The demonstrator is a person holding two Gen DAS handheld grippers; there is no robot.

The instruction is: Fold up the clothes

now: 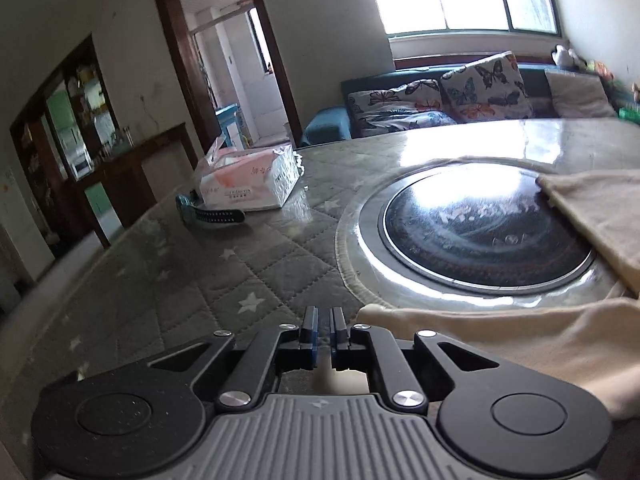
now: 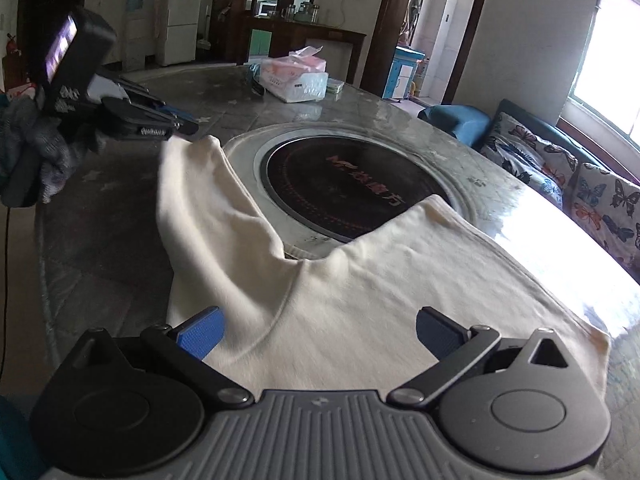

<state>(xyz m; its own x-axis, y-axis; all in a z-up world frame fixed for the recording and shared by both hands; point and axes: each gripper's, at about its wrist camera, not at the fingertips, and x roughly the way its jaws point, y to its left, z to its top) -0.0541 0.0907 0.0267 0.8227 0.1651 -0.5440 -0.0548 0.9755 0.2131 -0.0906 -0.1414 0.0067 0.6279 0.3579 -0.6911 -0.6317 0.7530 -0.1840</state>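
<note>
A cream garment (image 2: 360, 288) lies spread on the round table, two leg-like ends reaching toward the black hob in the middle. My right gripper (image 2: 318, 334) is open just above the garment's near part, blue pads (image 2: 202, 334) wide apart. My left gripper (image 1: 324, 330) has its jaws almost together with a thin gap and nothing between them; it sits at the end of the garment's left leg (image 1: 500, 340). The left gripper also shows in the right wrist view (image 2: 176, 126), by the tip of that leg (image 2: 192, 152).
A black round hob (image 2: 352, 188) is set in the table's centre. A tissue pack (image 1: 248, 182) and a dark strap (image 1: 216, 214) lie at the far side of the quilted grey table cover (image 1: 248, 264). A sofa with butterfly cushions (image 1: 440, 96) stands beyond.
</note>
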